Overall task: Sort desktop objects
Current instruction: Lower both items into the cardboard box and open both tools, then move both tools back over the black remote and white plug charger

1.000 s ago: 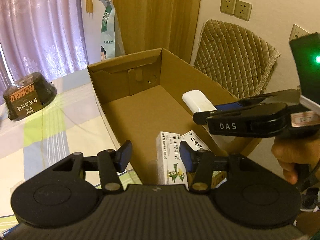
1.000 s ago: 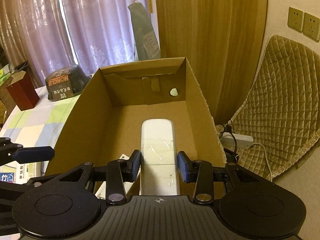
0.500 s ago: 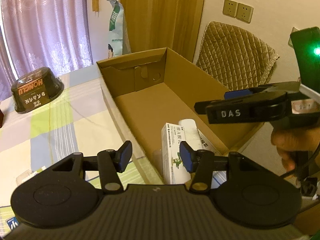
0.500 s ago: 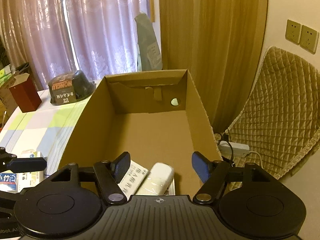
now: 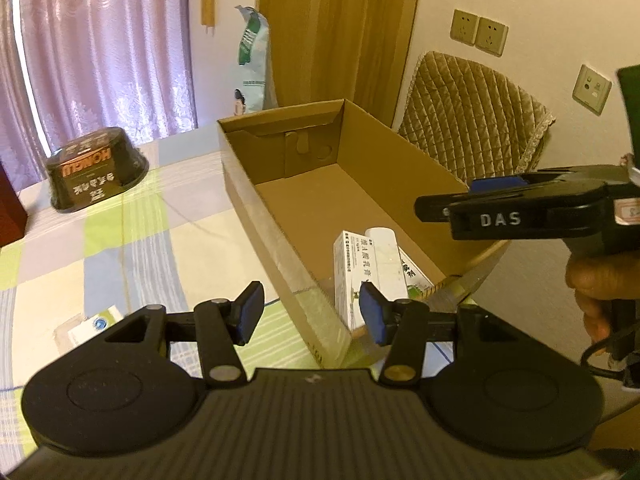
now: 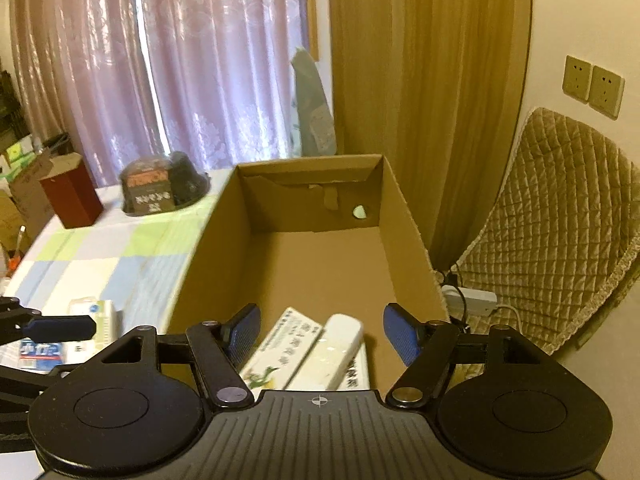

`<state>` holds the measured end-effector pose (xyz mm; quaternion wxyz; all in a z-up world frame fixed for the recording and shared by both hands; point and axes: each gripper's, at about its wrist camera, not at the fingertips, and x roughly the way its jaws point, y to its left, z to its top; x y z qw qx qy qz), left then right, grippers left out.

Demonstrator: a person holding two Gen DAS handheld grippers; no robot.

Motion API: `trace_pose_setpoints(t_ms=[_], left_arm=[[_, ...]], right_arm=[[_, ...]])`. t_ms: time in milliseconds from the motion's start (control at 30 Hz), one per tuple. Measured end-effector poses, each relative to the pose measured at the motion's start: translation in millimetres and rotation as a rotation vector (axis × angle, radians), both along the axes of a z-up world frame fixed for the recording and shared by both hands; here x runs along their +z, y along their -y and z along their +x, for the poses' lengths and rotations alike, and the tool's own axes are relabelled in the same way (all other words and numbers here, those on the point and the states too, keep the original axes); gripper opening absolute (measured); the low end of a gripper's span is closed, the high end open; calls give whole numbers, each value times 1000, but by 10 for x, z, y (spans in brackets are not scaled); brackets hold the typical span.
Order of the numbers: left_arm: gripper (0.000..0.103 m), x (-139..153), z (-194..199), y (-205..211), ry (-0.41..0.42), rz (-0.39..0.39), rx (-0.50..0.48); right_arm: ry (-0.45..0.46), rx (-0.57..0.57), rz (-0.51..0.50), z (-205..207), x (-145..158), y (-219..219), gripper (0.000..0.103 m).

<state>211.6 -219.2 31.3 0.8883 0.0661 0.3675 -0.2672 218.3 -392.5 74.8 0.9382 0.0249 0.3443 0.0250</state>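
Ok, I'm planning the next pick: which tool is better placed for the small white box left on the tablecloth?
Left, probably. The left tool is open and empty, and the small white box lies just beside its left finger. The right tool is open too, but it points into the cardboard box.

Ahead and left of the fingers, pink curtains point(image 6: 160, 72) glow with daylight from a window. Straight ahead hangs a tan curtain point(image 6: 432, 80). To the right, a cream wall point(image 5: 560, 20) carries sockets point(image 5: 479, 32) above a quilted chair back point(image 6: 560, 208). A checked tablecloth point(image 5: 120, 248) lies left.
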Motion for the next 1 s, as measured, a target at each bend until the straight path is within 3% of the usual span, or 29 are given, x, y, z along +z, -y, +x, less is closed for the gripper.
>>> trace_pose_setpoints(t_ms=[67, 300, 667, 1000], left_arm=[[57, -10, -109, -119, -1, -3, 18], [60, -272, -609, -711, -54, 46, 111], [60, -630, -1164, -1799, -108, 130, 296], [60, -756, -1176, -1917, -53, 187, 302]], right_arm=[[21, 18, 10, -139, 52, -98, 71], [67, 92, 50, -631, 93, -545, 71], [-17, 203, 110, -1036, -371, -1311, 71], [-98, 358, 33, -1060, -896, -1763, 71]])
